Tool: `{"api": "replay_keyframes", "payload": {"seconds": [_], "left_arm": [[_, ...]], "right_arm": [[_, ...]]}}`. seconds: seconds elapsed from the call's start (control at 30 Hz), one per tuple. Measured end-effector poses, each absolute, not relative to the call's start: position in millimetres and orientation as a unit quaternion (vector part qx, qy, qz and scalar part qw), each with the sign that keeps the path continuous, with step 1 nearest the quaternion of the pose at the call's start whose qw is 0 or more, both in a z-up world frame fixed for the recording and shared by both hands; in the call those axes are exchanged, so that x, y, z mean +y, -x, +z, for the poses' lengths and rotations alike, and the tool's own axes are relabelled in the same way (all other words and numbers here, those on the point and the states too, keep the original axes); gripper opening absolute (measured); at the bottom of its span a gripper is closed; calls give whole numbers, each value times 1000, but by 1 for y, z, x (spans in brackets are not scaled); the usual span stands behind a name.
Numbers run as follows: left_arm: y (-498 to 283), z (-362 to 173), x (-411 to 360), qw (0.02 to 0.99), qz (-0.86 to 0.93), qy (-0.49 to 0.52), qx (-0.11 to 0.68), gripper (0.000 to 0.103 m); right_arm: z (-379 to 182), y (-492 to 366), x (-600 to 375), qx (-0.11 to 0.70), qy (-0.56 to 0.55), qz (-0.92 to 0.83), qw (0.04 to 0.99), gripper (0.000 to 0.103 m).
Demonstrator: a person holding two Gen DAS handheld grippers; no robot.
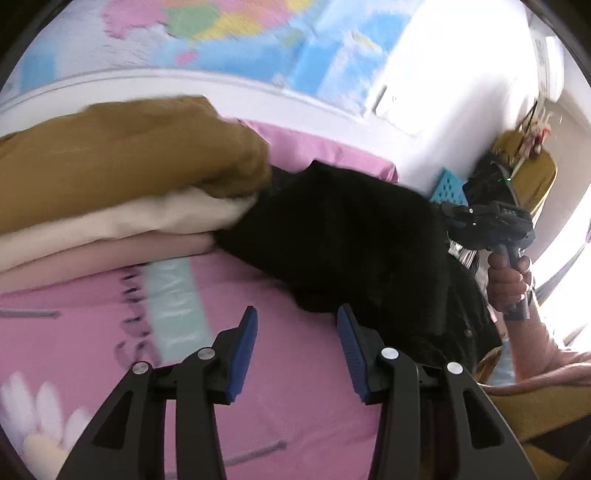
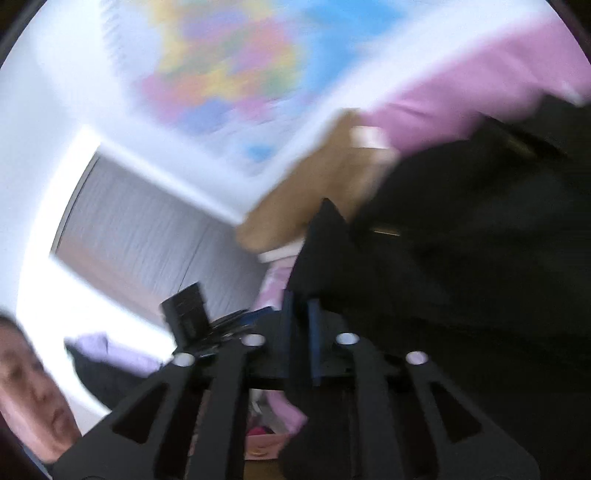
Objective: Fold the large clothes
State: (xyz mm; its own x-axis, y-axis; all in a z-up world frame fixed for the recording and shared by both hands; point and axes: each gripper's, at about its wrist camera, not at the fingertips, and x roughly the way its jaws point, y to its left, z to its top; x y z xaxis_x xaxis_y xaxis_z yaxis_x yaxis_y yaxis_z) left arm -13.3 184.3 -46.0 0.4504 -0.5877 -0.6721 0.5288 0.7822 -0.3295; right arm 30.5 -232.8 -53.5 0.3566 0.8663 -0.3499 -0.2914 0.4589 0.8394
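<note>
1. The left gripper (image 1: pixel 297 354) hovered over the pink patterned bed sheet (image 1: pixel 288 413), its blue-padded jaws standing apart with nothing between them.
2. The crumpled black garment (image 1: pixel 354 236) lay on the bed at about one o'clock from those jaws, its near edge just beside the right-hand pad without being pressed by it.
3. A stack of folded clothes sat at ten o'clock, touching the black garment's left edge: a mustard-brown folded garment (image 1: pixel 125 162) on top, a cream folded garment (image 1: pixel 122 225) under it, and a pale pink folded garment (image 1: pixel 107 258) at the bottom.
4. A colourful wall map (image 1: pixel 229 33) hung at twelve o'clock behind the bed.
5. At three o'clock in the left wrist view, a hand (image 1: pixel 508 280) gripped the handle of the right gripper (image 1: pixel 487 221) beside the black garment.
6. In the blurred right wrist view, the right gripper (image 2: pixel 301 325) had its jaws nearly together with a fold of the black garment (image 2: pixel 461 258) pinched between the blue pads; a peak of the cloth rose just beyond them towards twelve o'clock.
</note>
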Motion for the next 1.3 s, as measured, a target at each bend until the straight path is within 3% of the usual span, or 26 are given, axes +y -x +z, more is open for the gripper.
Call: {"api": "replay_keyframes", "payload": {"seconds": [0.07, 0.13, 0.23, 0.33, 0.6, 0.63, 0.7, 0.77, 0.8, 1.07, 1.3], "left_arm": [[1, -54, 163, 844, -333, 23, 419, 43], [-10, -60, 145, 838, -342, 17, 425, 43], [-25, -64, 124, 837, -337, 3, 430, 43], [-31, -64, 118, 838, -335, -1, 432, 43], [-38, -58, 107, 841, -325, -1, 431, 43], [-39, -58, 106, 841, -325, -1, 432, 43], [-39, -58, 105, 842, -324, -2, 432, 43], [-37, -57, 105, 842, -323, -2, 431, 43], [-36, -55, 106, 843, -323, -2, 430, 43], [-26, -22, 109, 853, -348, 19, 388, 48], [-17, -1, 82, 859, -369, -6, 356, 55]], "right_arm": [[-78, -34, -254, 440, -361, 328, 754, 50], [-94, -30, -272, 448, -360, 279, 769, 53], [-87, -15, -282, 432, -348, 263, 790, 74], [-58, 12, -262, 406, -268, 280, 828, 95], [-43, 67, -152, 388, 62, 326, 860, 96], [-50, 70, -137, 386, 114, 319, 858, 94], [-62, 69, -126, 389, 161, 298, 857, 74], [-67, 58, -132, 408, 153, 293, 851, 17], [-62, 52, -143, 412, 123, 301, 851, 10], [32, 10, -288, 312, -191, 339, 867, 3], [27, -21, -389, 279, -353, 294, 844, 3]]}}
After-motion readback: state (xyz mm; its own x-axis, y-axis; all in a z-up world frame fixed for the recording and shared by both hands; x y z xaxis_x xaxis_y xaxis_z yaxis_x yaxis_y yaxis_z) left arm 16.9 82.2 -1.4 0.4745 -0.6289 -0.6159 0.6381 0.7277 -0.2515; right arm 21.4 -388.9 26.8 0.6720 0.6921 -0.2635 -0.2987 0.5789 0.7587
